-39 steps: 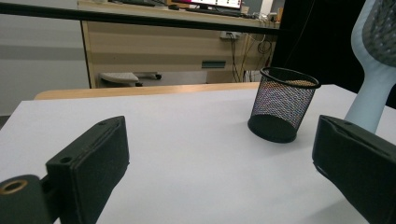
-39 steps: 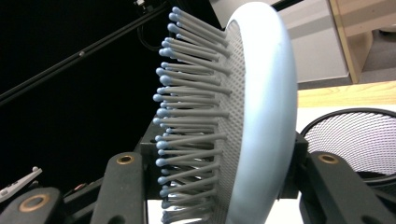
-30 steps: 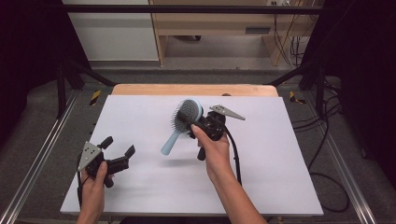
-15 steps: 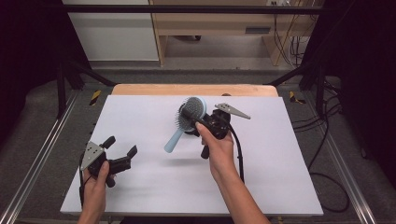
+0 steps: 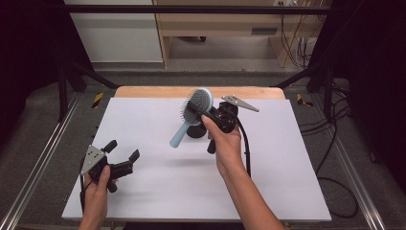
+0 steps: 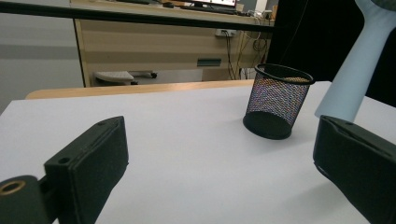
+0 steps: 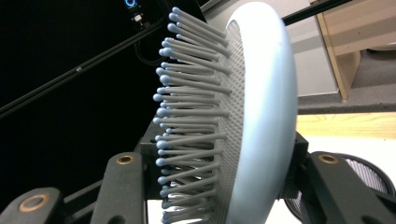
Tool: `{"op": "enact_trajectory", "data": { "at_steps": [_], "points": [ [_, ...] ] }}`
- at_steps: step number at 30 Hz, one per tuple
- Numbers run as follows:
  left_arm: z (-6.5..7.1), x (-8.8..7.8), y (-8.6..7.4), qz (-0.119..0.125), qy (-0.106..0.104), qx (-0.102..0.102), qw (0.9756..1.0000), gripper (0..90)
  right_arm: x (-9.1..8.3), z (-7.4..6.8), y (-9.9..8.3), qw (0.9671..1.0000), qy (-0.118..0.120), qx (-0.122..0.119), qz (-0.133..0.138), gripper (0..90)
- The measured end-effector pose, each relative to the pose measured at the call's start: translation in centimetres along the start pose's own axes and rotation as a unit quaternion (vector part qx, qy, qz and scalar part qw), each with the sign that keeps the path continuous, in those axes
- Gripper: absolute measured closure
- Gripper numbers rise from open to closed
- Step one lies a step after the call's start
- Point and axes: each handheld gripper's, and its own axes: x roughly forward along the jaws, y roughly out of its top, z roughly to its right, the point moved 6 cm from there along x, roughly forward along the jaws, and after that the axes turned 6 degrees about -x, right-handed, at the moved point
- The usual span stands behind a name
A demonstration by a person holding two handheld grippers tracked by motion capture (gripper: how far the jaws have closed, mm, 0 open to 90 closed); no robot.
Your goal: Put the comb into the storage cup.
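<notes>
A light blue hairbrush is up in the air, its handle slanting down to the left. My right gripper is shut on its round head; in the right gripper view the jaws press on the bristle side and the back of the hairbrush. Just below it stands a black mesh cup, upright on the white table. My left gripper rests open near the front left edge with nothing in it. In the left gripper view the mesh cup is ahead and the brush handle hangs at the right.
A wooden strip runs along the table's far edge. Metal rails border both sides. The right gripper's cable trails back over the forearm. Behind the table are a wooden desk and loose cables.
My right gripper has lifted the hairbrush higher and a little farther back over the mesh cup. The left gripper has stayed where it was.
</notes>
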Motion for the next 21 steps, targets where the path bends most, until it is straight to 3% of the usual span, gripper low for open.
{"op": "enact_trajectory", "data": {
  "at_steps": [4, 21],
  "points": [
    [0.1, -0.1, 0.1, 0.005, -0.005, 0.009, 0.9999, 2.9, 0.3, 0.2, 0.8, 1.0, -0.003, 0.003, 0.004, 50.7],
    [-0.4, -0.2, 0.1, 0.004, -0.003, 0.0, 1.0, 3.1, 1.4, 0.6, 3.5, 0.9998, -0.011, 0.0, 0.015, 50.6]
  ]
}}
